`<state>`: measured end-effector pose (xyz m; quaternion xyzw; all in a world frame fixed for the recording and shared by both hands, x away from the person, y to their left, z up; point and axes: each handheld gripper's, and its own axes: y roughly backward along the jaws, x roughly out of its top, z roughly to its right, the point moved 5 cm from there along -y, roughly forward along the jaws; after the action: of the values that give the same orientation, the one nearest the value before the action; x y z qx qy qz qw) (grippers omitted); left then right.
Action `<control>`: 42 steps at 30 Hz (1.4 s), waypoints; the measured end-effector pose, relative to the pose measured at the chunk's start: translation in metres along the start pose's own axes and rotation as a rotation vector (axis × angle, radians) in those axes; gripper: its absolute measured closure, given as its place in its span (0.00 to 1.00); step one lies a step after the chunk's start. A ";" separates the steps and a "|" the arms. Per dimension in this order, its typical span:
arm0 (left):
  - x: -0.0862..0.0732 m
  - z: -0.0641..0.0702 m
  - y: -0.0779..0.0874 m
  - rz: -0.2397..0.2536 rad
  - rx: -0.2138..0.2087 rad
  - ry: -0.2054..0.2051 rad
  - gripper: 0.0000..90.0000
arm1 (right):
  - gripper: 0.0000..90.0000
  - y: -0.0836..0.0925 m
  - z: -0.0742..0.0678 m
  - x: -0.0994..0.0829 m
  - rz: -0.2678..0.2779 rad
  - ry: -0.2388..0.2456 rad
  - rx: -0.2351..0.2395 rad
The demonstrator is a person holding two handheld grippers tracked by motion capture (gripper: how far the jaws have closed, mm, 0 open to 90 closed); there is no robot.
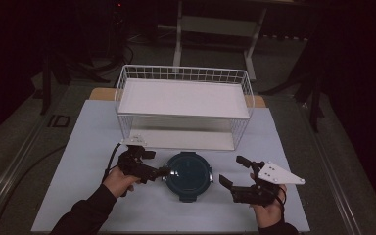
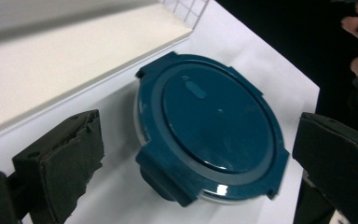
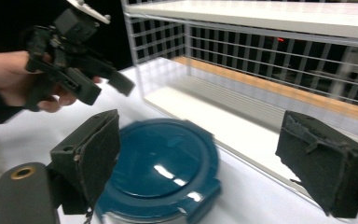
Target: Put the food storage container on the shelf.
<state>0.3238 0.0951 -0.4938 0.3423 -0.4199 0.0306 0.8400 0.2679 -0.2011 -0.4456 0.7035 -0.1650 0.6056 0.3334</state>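
We see a round teal lidded container (image 1: 188,176) sitting on the white table (image 1: 88,147), just in front of a white wire rack (image 1: 183,105) with two shelves. It lies between the two grippers. The left gripper (image 1: 157,164) reaches in from the container's left side, its jaws spread wide with nothing between them — in the left gripper view the container (image 2: 209,126) lies ahead of the black pads (image 2: 67,158), untouched. The right gripper (image 1: 234,170) hangs just right of the container, jaws likewise parted and empty; its own view looks across the lid (image 3: 161,163) toward the left gripper (image 3: 106,87) and the rack (image 3: 261,56).
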 end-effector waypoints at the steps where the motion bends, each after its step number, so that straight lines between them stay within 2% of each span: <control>1: -0.001 -0.003 -0.003 0.002 -0.017 0.045 0.02 | 0.12 0.000 -0.001 0.000 0.005 -0.002 -0.004; 3: -0.005 -0.010 -0.008 -0.012 -0.031 0.118 0.02 | 0.12 -0.001 -0.002 0.000 0.012 0.000 -0.014; 4: -0.006 -0.012 -0.010 -0.028 -0.038 0.141 0.02 | 0.11 -0.002 -0.003 0.000 0.014 0.004 -0.011; 6: -0.010 -0.016 -0.014 -0.059 -0.025 0.187 0.03 | 0.11 -0.002 -0.006 -0.002 0.008 0.019 -0.010; 8: -0.013 -0.018 -0.018 -0.096 -0.046 0.244 0.03 | 0.11 -0.004 -0.009 -0.005 -0.017 0.033 -0.006; 9: -0.013 -0.018 -0.018 -0.096 -0.046 0.244 0.03 | 0.11 -0.004 -0.009 -0.005 -0.017 0.033 -0.006; 10: -0.015 -0.020 -0.019 -0.114 -0.068 0.286 0.03 | 0.11 -0.004 -0.010 -0.006 -0.022 0.037 -0.003; 12: -0.016 -0.021 -0.020 -0.133 -0.096 0.339 0.07 | 0.11 -0.006 -0.012 -0.009 -0.030 0.039 0.001; 13: -0.016 -0.021 -0.020 -0.137 -0.103 0.353 0.08 | 0.11 -0.007 -0.013 -0.009 -0.037 0.040 0.005; 14: -0.017 -0.022 -0.019 -0.135 -0.109 0.367 0.15 | 0.12 -0.007 -0.013 -0.010 -0.042 0.040 0.005; 15: -0.017 -0.022 -0.019 -0.135 -0.109 0.367 0.18 | 0.12 -0.007 -0.013 -0.010 -0.042 0.040 0.005; 16: -0.017 -0.024 -0.018 -0.139 -0.118 0.391 0.18 | 0.13 -0.007 -0.014 -0.010 -0.046 0.038 0.009; 17: -0.017 -0.025 -0.018 -0.141 -0.131 0.400 0.26 | 0.15 -0.007 -0.014 -0.011 -0.056 0.038 0.012; 20: -0.018 -0.026 -0.018 -0.159 -0.147 0.440 0.33 | 0.16 -0.007 -0.016 -0.012 -0.061 0.041 0.013; 22: -0.020 -0.027 -0.020 -0.179 -0.151 0.452 0.39 | 0.16 -0.007 -0.016 -0.012 -0.057 0.043 0.013; 28: -0.025 -0.029 -0.025 -0.215 -0.180 0.484 0.47 | 0.16 -0.007 -0.013 -0.013 -0.058 0.024 0.012; 29: -0.026 -0.029 -0.026 -0.221 -0.189 0.489 0.50 | 0.16 -0.007 -0.013 -0.014 -0.062 0.029 0.009; 33: -0.028 -0.030 -0.029 -0.212 -0.226 0.528 0.57 | 0.16 -0.008 -0.014 -0.015 -0.070 0.033 0.010; 37: -0.029 -0.033 -0.030 -0.216 -0.249 0.554 0.60 | 0.16 -0.008 -0.014 -0.015 -0.068 0.038 0.008; 40: -0.028 -0.032 -0.030 -0.216 -0.247 0.548 0.60 | 0.16 -0.009 -0.014 -0.016 -0.075 0.033 0.010; 42: -0.028 -0.032 -0.030 -0.213 -0.249 0.548 0.60 | 0.16 -0.011 -0.013 -0.018 -0.086 0.013 0.014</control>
<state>0.3376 0.0985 -0.5440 0.2580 -0.1403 -0.0182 0.9557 0.2613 -0.1876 -0.4648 0.7083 -0.1284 0.5963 0.3553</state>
